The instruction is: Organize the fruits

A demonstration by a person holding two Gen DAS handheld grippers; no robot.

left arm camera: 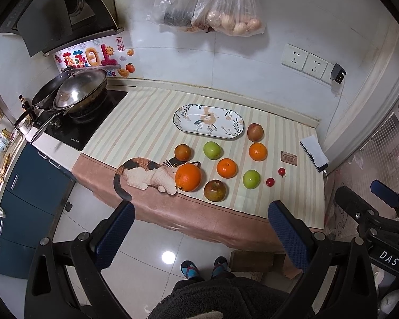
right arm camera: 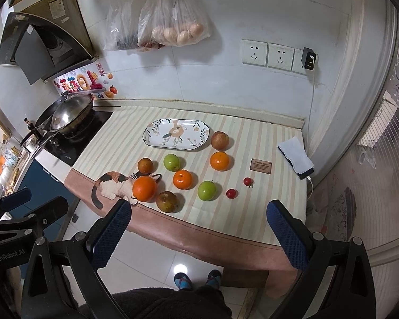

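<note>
An empty oval floral plate (left arm camera: 208, 119) (right arm camera: 176, 133) lies at the back of the striped cloth. In front of it lie several fruits: a large orange (left arm camera: 188, 177) (right arm camera: 144, 188), two smaller oranges (left arm camera: 227, 168) (left arm camera: 257, 151), two green apples (left arm camera: 212, 150) (left arm camera: 251, 179), reddish-brown apples (left arm camera: 214, 190) (left arm camera: 182, 152) (left arm camera: 255, 132) and two cherry tomatoes (left arm camera: 270, 181) (left arm camera: 281, 171). My left gripper (left arm camera: 200, 235) is open and empty, held back over the floor before the counter edge. My right gripper (right arm camera: 198, 234) is open and empty, likewise short of the counter.
A knitted cat toy (left arm camera: 146, 174) lies beside the large orange. A wok with lid (left arm camera: 74, 91) sits on the stove at left. A phone on charge (left arm camera: 314, 152) lies at the right edge. Plastic bags (left arm camera: 226, 8) hang on the wall. The right gripper's body (left arm camera: 380, 220) shows at right.
</note>
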